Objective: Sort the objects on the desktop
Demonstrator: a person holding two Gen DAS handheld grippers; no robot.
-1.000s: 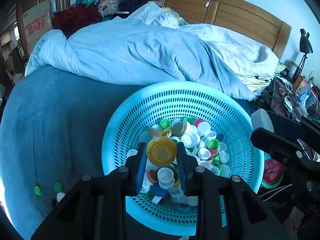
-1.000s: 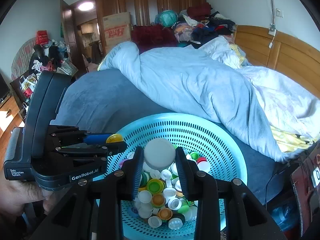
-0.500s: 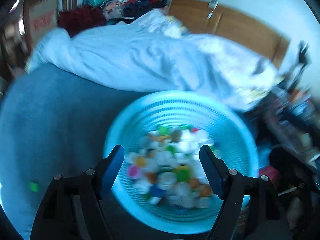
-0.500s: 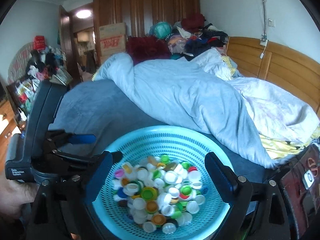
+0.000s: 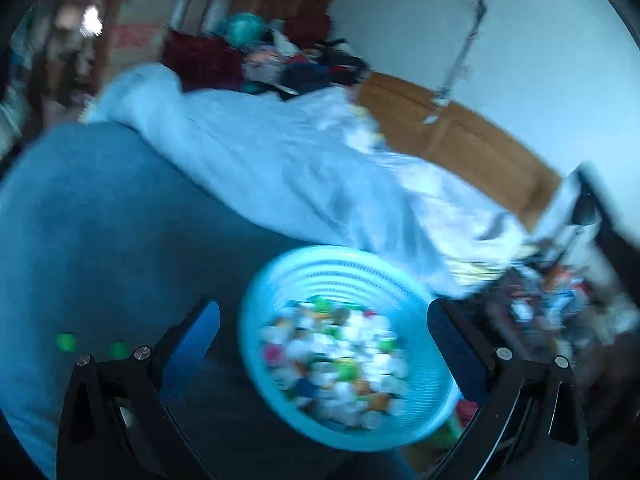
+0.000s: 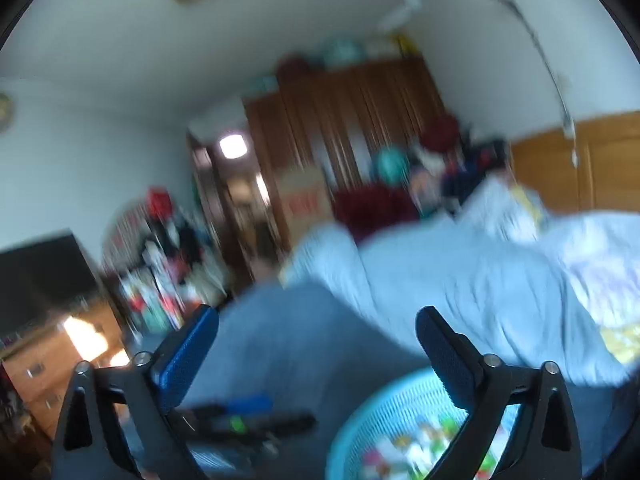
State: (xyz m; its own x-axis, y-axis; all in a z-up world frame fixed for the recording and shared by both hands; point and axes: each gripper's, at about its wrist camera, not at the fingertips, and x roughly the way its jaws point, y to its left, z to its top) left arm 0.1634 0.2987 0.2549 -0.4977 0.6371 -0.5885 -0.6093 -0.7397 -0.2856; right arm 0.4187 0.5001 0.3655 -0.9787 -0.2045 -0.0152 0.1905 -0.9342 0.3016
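A light blue perforated basket [image 5: 280, 280] sits on the blue bed cover, holding several coloured bottle caps [image 5: 340, 364]. My left gripper [image 5: 324, 332] is open and empty, raised above the basket. My right gripper [image 6: 318, 340] is open and empty, tilted up toward the room; the basket [image 6: 384, 412] shows at the bottom of the right wrist view. The left gripper's body [image 6: 244, 420] appears low in that view. Both views are blurred by motion.
Two green caps [image 5: 66, 342] lie on the blue bed cover [image 5: 100, 240] at the left. A rumpled light blue duvet [image 5: 300, 168] lies behind the basket. A cluttered desk [image 5: 560, 300] is at the right. A wooden wardrobe [image 6: 360, 120] and doorway stand far back.
Both grippers opened and dropped their caps, a yellow one and a white one, into the basket. Both then pulled back and up; the right one now tilts toward the room.
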